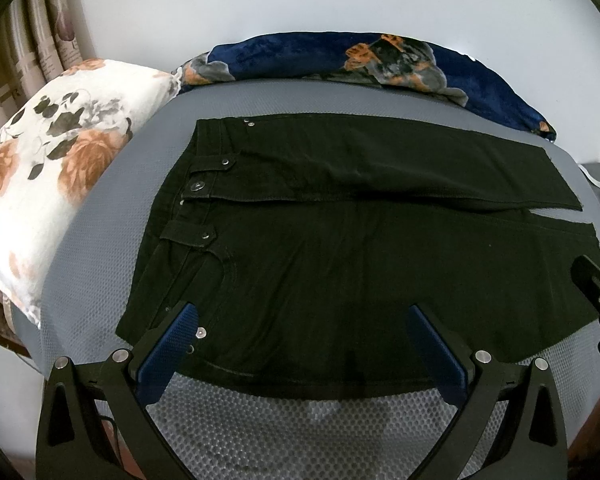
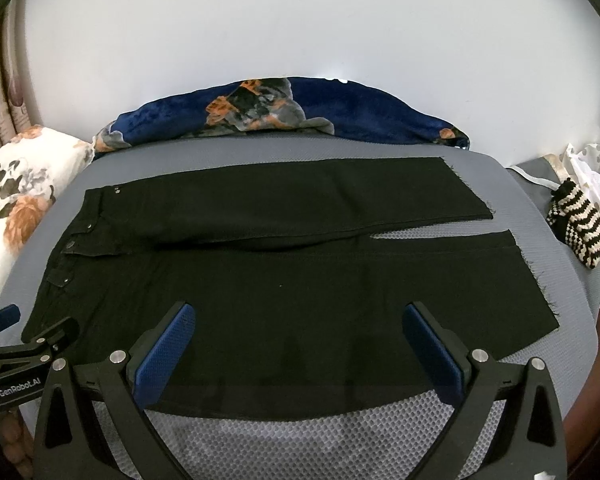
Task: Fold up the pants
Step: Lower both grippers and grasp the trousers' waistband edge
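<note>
Black pants (image 1: 340,248) lie flat on a grey mesh mat (image 1: 300,432), waistband to the left, both legs running right. They also show in the right wrist view (image 2: 284,280). My left gripper (image 1: 302,316) is open and empty, hovering over the near edge by the waistband and pocket. My right gripper (image 2: 296,316) is open and empty, over the near leg's near edge. The right gripper shows at the right edge of the left wrist view (image 1: 598,292). The left gripper shows at the left edge of the right wrist view (image 2: 24,340).
A floral white pillow (image 1: 48,168) lies left of the mat. A dark blue floral blanket (image 1: 340,60) lies along the far edge by the white wall. A striped knit item (image 2: 580,228) and white cloth lie at the right.
</note>
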